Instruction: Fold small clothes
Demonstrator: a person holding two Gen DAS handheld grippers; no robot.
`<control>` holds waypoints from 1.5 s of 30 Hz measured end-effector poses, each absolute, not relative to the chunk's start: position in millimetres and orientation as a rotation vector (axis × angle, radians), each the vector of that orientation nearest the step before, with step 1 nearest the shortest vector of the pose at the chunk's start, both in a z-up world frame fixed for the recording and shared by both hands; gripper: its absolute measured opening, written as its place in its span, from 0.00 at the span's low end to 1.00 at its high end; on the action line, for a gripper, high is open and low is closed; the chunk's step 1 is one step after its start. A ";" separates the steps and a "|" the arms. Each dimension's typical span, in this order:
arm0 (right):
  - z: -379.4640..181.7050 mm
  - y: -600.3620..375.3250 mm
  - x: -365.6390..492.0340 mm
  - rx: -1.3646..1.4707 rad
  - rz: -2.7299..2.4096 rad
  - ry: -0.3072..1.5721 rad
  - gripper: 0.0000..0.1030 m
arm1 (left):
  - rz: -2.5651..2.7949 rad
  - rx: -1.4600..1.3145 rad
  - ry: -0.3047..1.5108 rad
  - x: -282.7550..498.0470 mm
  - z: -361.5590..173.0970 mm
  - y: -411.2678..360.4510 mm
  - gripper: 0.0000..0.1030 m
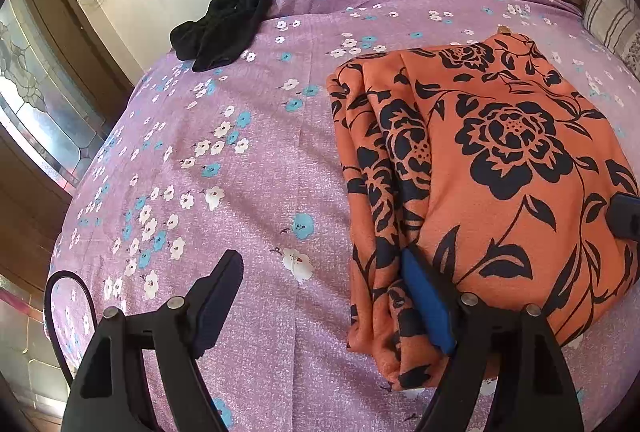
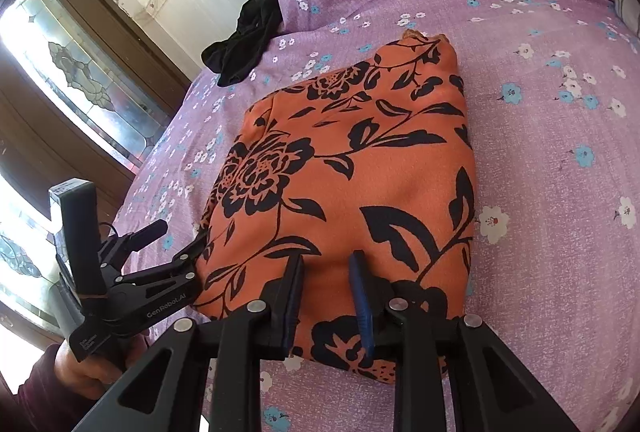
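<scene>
I can read one brand: "GenRobot.AI" in white letters along the black body of the left gripper point(image 2: 176, 244), seen from my right wrist camera. A smaller white label lower on its handle is too small to read.

Matt orange printed cloth garment point(image 2: 352, 171) lies on a grainy purple floral bedsheet point(image 2: 540, 159); black plastic tongs point(image 2: 326, 308).

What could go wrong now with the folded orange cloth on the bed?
1. The right tool rests on the folded orange cloth with black flowers; pulling away may drag the top layer open.
2. The open left tool has one finger against the loose side folds, which may snag.
3. The crumpled black garment lies at the bed's edge and may slide off.
</scene>
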State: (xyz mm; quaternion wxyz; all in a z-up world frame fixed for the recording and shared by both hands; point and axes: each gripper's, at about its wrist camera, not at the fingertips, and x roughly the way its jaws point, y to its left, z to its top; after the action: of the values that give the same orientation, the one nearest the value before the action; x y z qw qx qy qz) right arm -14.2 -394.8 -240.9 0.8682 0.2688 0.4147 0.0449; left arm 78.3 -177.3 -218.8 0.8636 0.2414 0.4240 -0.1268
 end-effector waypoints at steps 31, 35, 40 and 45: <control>-189.8 -405.2 -49.5 0.516 -0.026 0.565 0.27 | -0.329 0.451 0.750 32.4 -141.4 -175.5 0.80; -182.4 -413.1 -52.8 0.533 -0.056 0.530 0.46 | -0.344 0.410 0.711 25.0 -114.2 -179.9 0.81; -168.4 -411.4 -61.1 0.462 -0.108 0.465 0.62 | -0.367 0.370 0.664 15.4 -85.8 -179.8 0.86; -156.3 -410.6 -70.8 0.447 -0.123 0.412 0.62 | -0.371 0.324 0.645 5.6 -64.4 -174.6 0.86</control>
State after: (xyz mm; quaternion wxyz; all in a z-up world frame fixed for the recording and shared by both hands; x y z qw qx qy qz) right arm -70.8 -410.6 -156.3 0.9522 0.2201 0.2029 -0.0604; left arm 5.6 -174.6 -64.4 0.9189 0.1574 0.3136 -0.1804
